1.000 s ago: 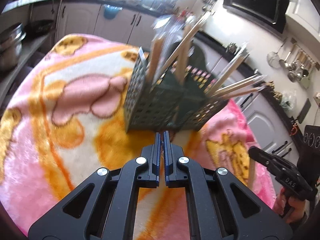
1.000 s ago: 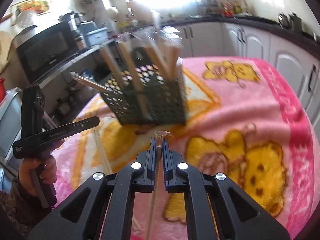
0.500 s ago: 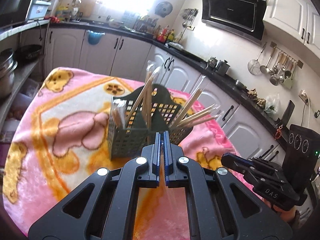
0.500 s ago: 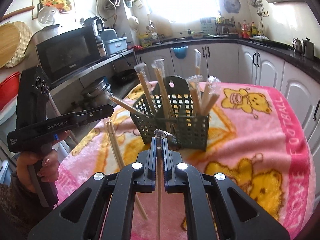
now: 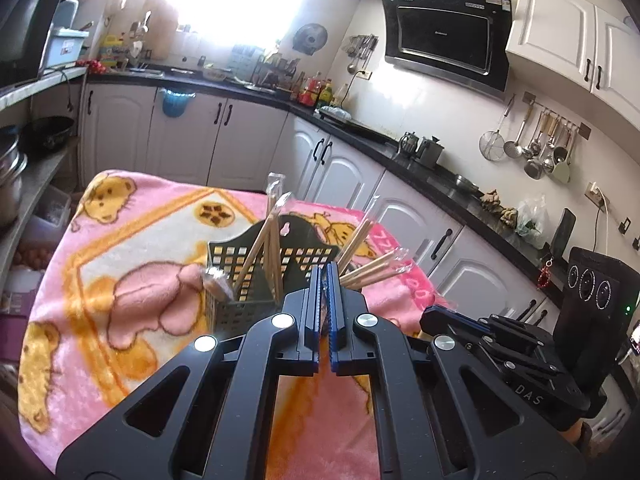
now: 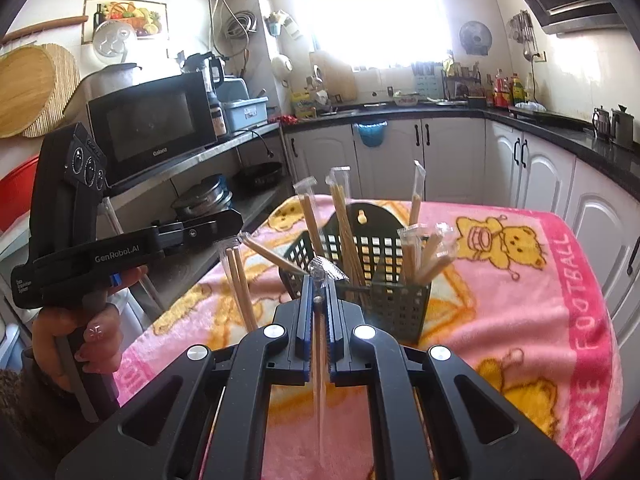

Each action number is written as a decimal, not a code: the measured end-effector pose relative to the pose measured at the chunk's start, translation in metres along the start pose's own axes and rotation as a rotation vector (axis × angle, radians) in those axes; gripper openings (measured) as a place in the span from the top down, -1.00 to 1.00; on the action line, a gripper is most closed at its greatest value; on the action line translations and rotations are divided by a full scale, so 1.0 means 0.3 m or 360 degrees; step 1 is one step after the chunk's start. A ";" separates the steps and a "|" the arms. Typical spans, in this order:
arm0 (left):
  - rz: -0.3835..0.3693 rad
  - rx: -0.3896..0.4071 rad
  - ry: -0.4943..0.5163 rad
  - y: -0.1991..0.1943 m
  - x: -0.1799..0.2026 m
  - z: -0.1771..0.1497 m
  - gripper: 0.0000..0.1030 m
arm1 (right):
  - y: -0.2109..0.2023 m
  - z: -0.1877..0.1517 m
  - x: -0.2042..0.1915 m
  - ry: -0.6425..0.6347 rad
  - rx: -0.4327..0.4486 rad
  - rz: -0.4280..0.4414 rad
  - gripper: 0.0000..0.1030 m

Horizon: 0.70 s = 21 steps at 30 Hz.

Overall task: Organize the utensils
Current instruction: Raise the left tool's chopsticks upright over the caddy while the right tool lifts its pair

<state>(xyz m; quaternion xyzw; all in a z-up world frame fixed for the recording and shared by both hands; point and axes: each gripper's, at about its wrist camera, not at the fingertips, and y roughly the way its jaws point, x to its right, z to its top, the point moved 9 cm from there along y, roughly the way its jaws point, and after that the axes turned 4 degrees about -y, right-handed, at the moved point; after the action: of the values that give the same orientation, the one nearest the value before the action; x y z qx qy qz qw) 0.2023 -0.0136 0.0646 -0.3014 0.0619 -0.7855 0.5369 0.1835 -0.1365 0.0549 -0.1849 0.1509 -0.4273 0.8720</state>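
Observation:
A dark green mesh utensil basket [image 5: 244,280] [image 6: 384,300] stands on the pink blanket and holds several plastic-wrapped chopstick pairs [image 6: 342,216]. My right gripper [image 6: 319,300] is shut on a wrapped chopstick pair [image 6: 320,380], held above the blanket in front of the basket. My left gripper [image 5: 324,288] is shut on a wrapped chopstick pair; in the right wrist view that pair [image 6: 240,280] hangs from its jaws, left of the basket. Both grippers are raised and back from the basket.
The pink bear-print blanket [image 6: 540,320] covers the table. A shelf with a microwave [image 6: 152,120] and pots stands left of it. White cabinets and a black countertop [image 5: 360,128] run along the far side. Ladles [image 5: 536,148] hang on the right wall.
Both grippers have lifted up and drawn back from the basket, so it looks smaller and lower. Each still grips its wrapped chopsticks.

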 end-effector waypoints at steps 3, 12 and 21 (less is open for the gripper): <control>-0.0008 0.0024 0.0020 -0.010 0.014 0.022 0.98 | -0.012 0.028 0.003 0.0000 0.0036 0.0000 0.89; -0.0057 0.0081 0.0044 -0.029 0.057 0.090 0.98 | -0.052 0.119 0.013 -0.0005 0.0146 -0.0012 0.89; -0.0095 0.0138 0.0071 -0.036 0.099 0.163 0.98 | -0.083 0.187 -0.003 -0.0021 0.0225 -0.0005 0.89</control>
<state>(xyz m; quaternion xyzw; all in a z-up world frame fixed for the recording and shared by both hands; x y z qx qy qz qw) 0.2129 -0.0242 0.1208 -0.2619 0.0307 -0.8097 0.5243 0.1895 -0.1389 0.1159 -0.1259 0.1143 -0.4371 0.8832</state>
